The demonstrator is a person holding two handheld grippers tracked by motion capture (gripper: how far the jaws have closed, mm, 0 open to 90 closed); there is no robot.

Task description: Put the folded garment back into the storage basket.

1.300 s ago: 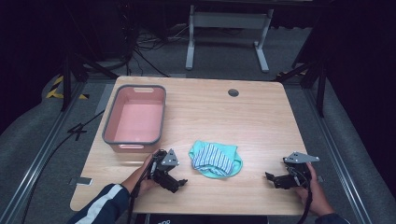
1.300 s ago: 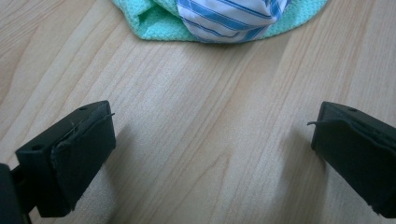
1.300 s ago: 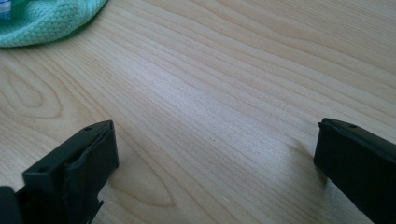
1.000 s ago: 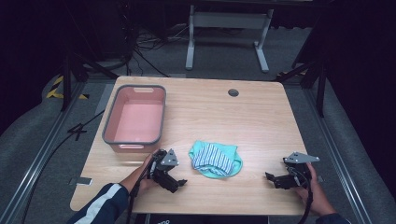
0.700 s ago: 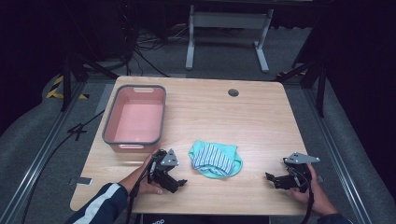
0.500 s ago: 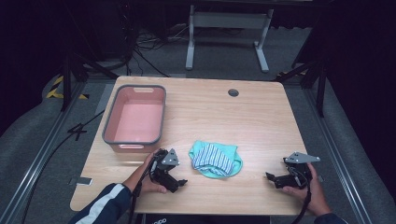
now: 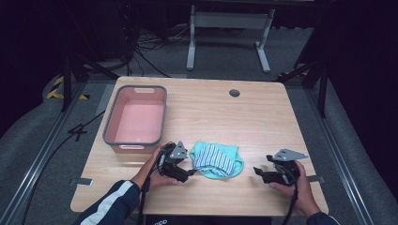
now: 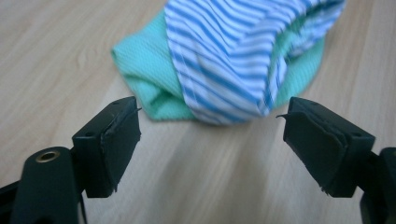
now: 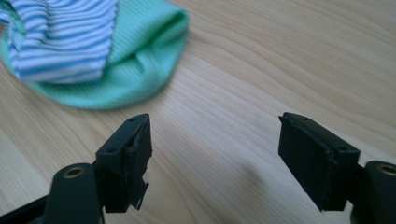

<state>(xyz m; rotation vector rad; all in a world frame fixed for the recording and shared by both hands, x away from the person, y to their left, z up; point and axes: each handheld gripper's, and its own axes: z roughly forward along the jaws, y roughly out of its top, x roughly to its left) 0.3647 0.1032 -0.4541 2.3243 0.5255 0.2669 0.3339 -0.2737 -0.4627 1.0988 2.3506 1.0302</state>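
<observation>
While the crumpled cloth (image 7: 217, 160), mint green with a blue-and-white striped part bunched on top, lies loose on the near middle of the wooden table (image 7: 244, 117), neither tool has hold of it. It sits between the two hands, with the left gripper (image 7: 187, 168) just beside its left edge and the right gripper (image 7: 257, 172) near but clear of its right edge.

From the left gripper view the cloth (image 8: 233, 60) lies just ahead of the jaws, which have just been closing partway yet stand well apart, with only bare wood between them. The right gripper view shows the cloth (image 9: 93, 56) off to the upper left, ahead of its jaws; these too have just been narrowing and grip nothing.

By my reading this is the approach, before any grasp. A pink tub with a grey rim (image 7: 111, 131) stands empty at the table's left, behind the left hand, and looks a likely place for the cloth, though that is a guess. The next move calls for each gripper to go forward to an edge of the fabric, low enough for a jaw to catch a fold, then to close on it.
</observation>
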